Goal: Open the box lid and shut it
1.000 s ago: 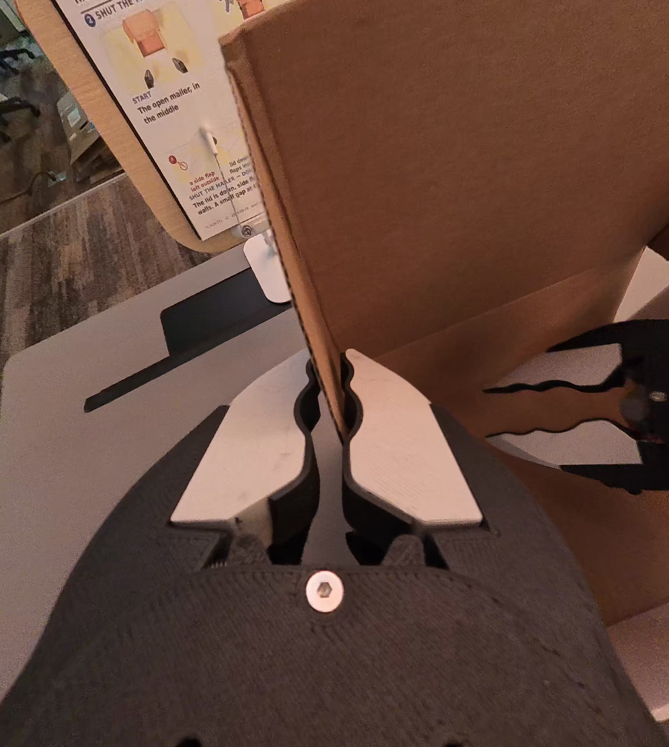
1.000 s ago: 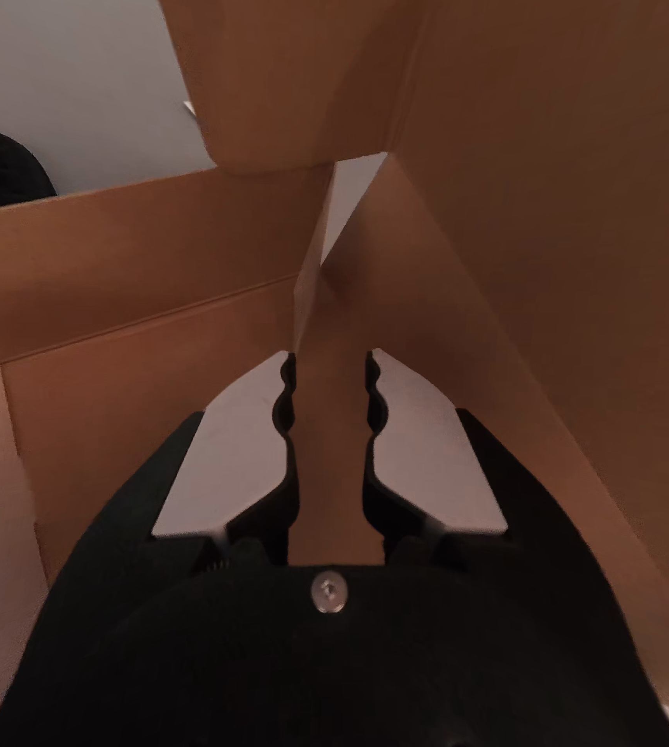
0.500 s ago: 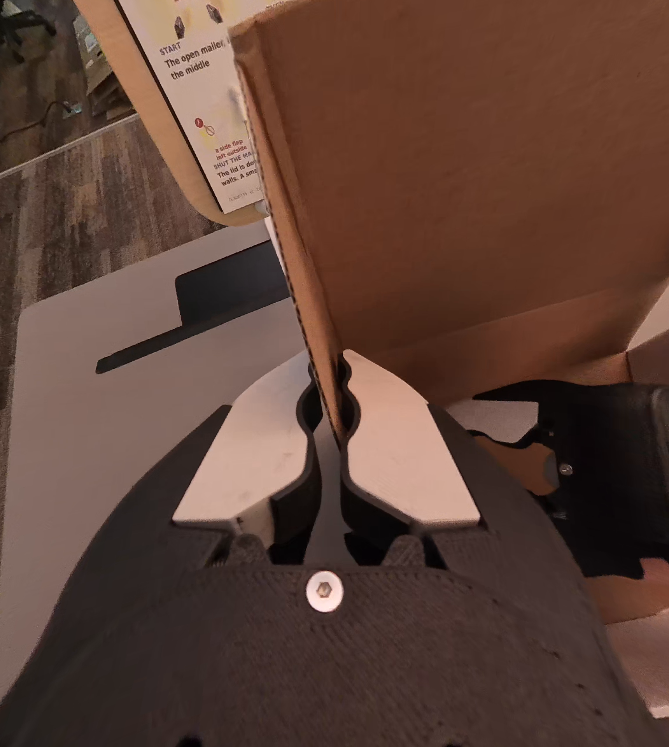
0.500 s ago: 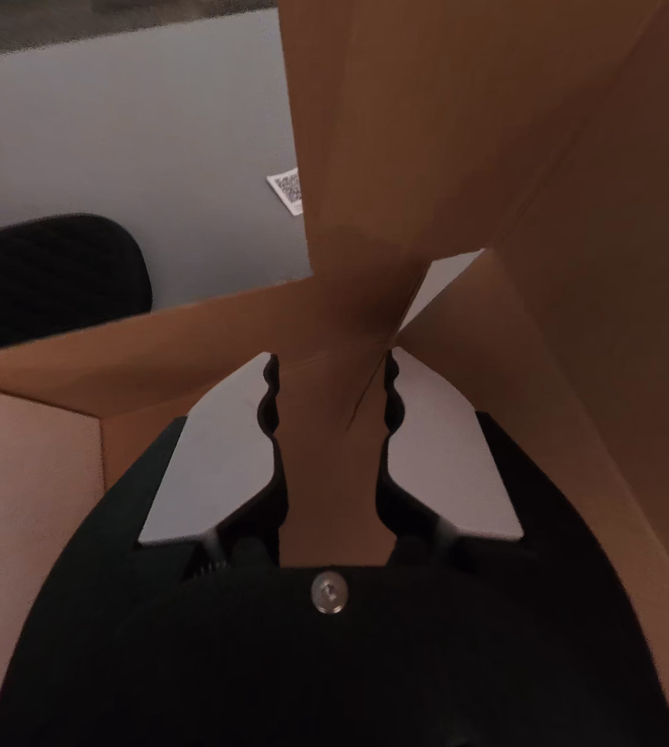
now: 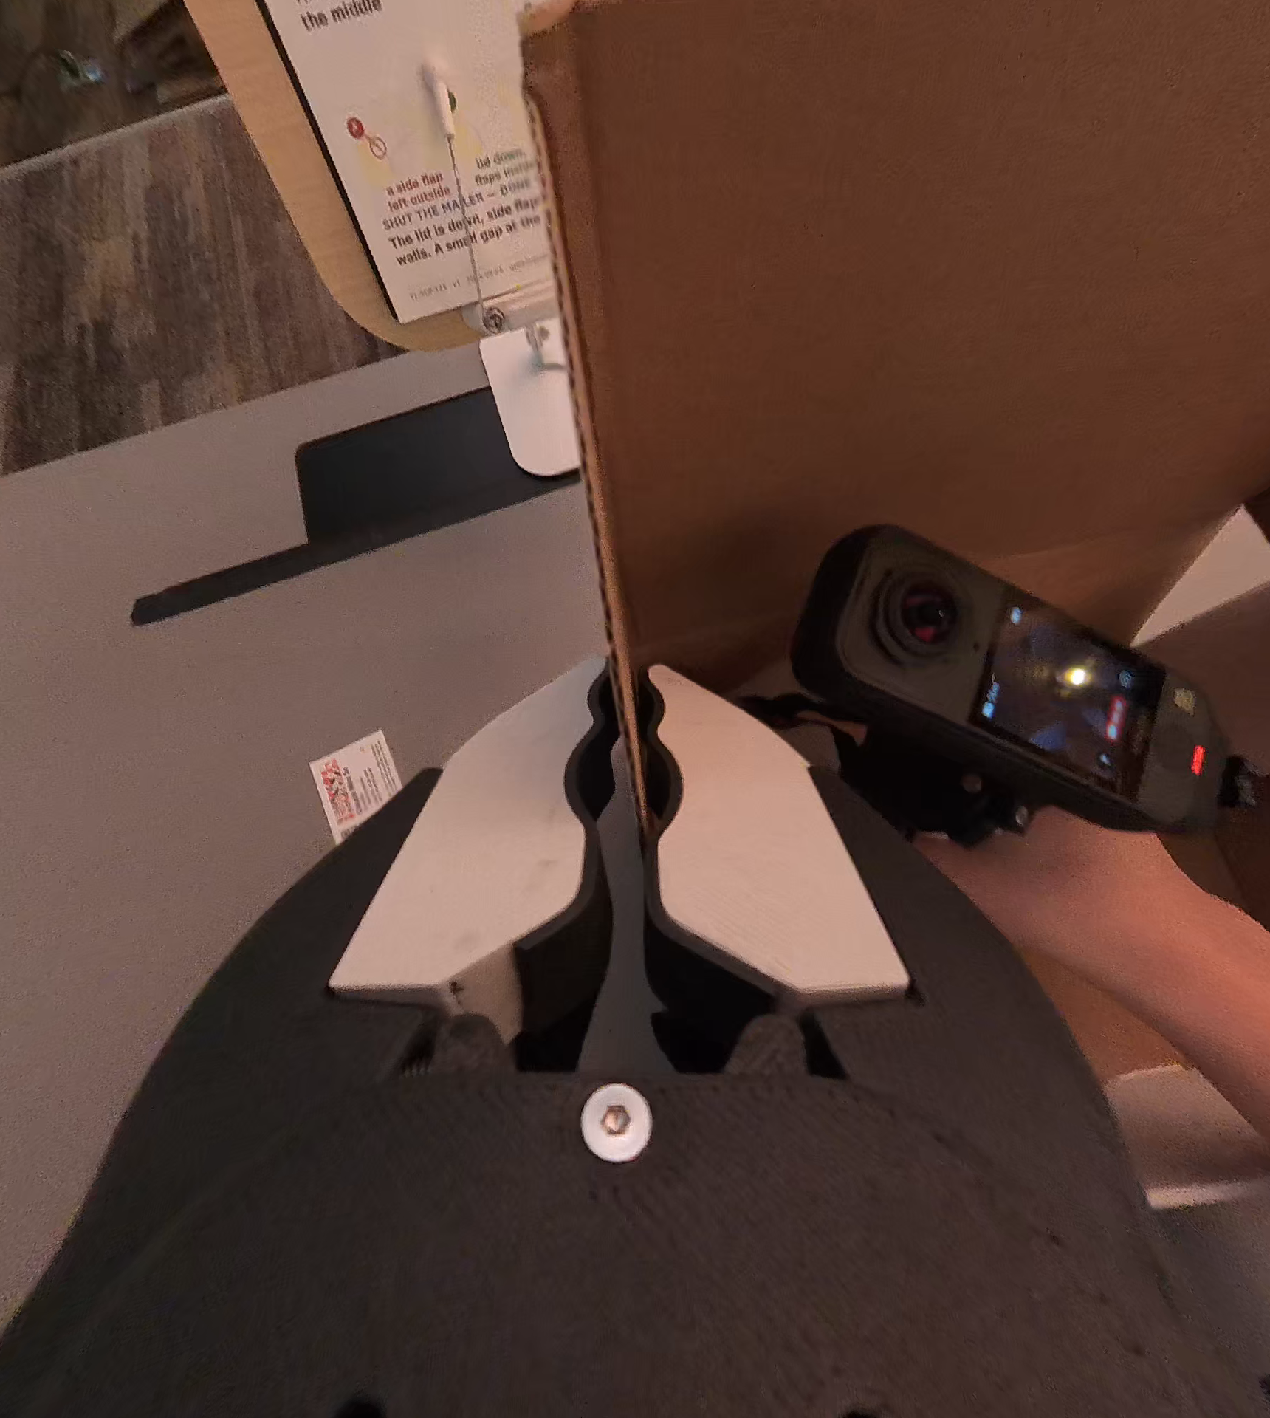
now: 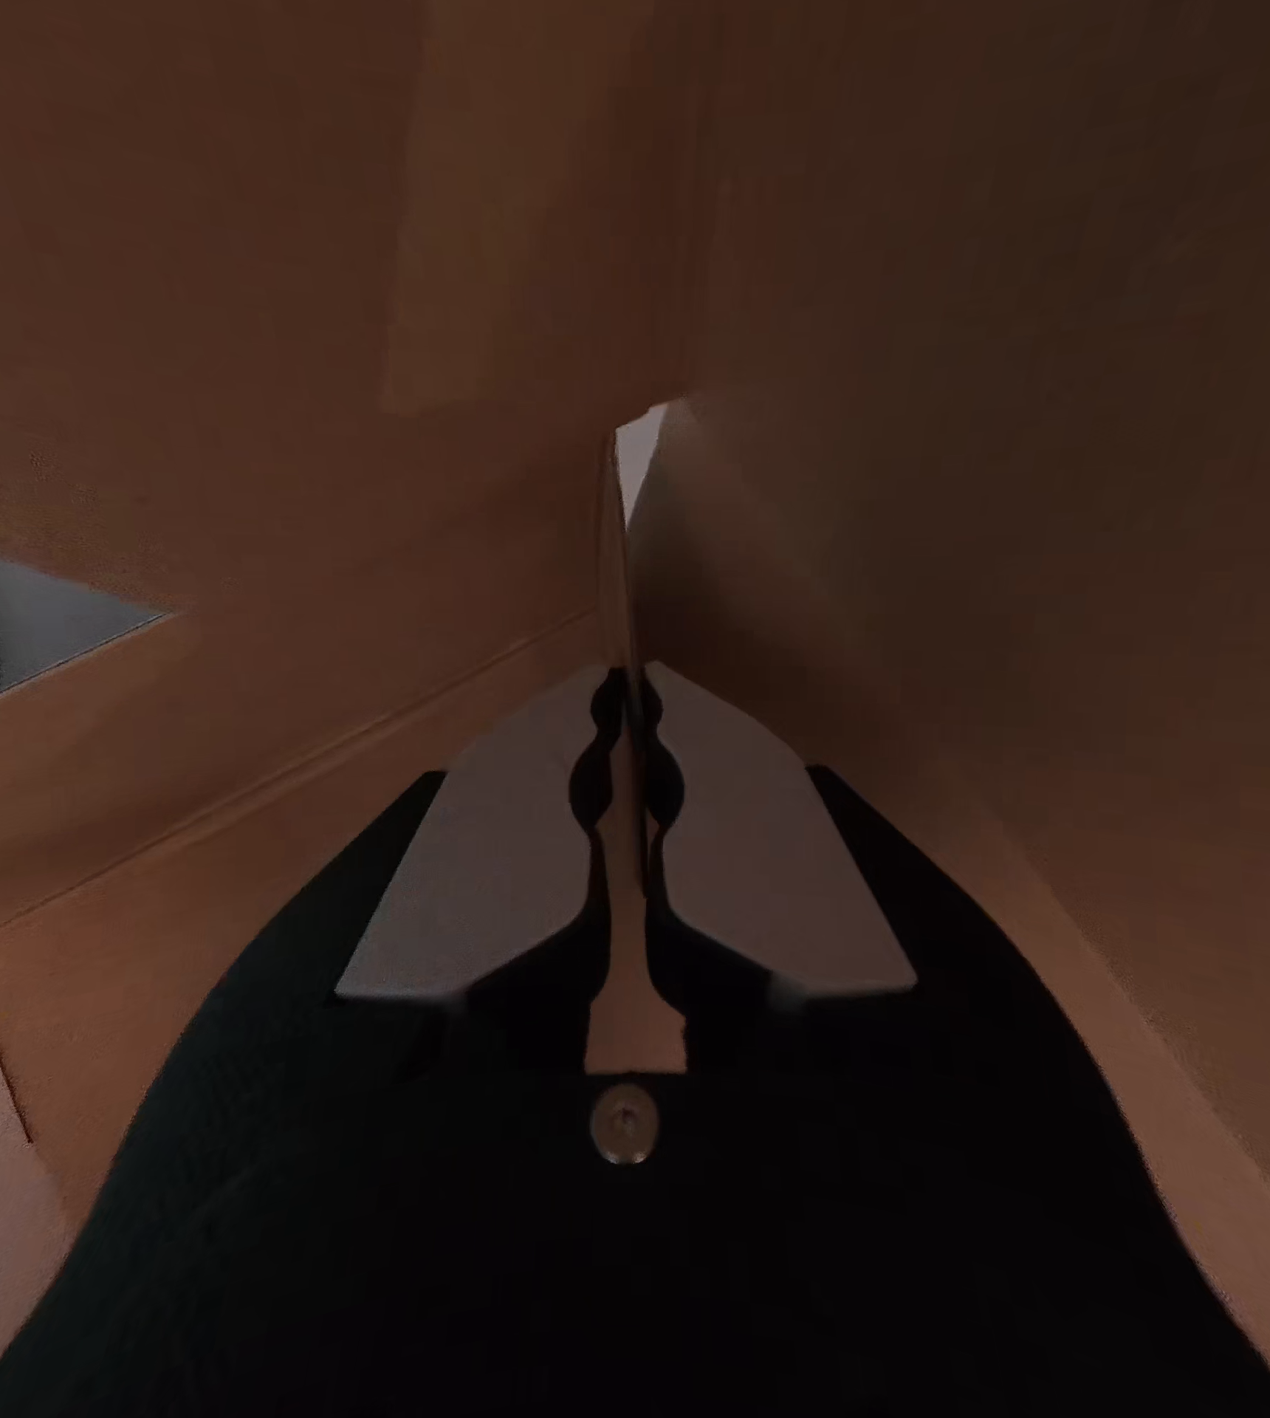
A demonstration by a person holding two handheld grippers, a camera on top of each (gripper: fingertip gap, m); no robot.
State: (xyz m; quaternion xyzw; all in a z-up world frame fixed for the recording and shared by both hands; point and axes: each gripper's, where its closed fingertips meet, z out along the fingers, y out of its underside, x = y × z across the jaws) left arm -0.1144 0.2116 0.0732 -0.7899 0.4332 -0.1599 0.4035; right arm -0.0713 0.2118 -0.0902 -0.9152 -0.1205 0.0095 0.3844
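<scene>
The brown cardboard box is open, and its lid panel (image 5: pixel 923 307) stands nearly upright. My left gripper (image 5: pixel 626 690) is shut on the lid's left side edge, pinching the cardboard between both fingers. My right gripper (image 6: pixel 628 679) is inside the box, shut on the thin edge of a cardboard side flap (image 6: pixel 620 537) that runs straight between the fingers. In the left wrist view only the right gripper's camera body (image 5: pixel 1000 675) and the person's forearm (image 5: pixel 1153 974) show, low under the lid. The box walls (image 6: pixel 271 767) fill the right wrist view.
The box sits on a grey table (image 5: pixel 156 690). A printed instruction sheet on a white stand (image 5: pixel 425 153) is behind the lid. A black strip (image 5: pixel 402 499) and a small sticker (image 5: pixel 356 783) lie on the table to the left. Carpet floor lies beyond the table edge.
My right gripper went from open to shut on the flap edge and pushed deeper into the box. My left gripper kept its hold on the lid, which now stands more upright.
</scene>
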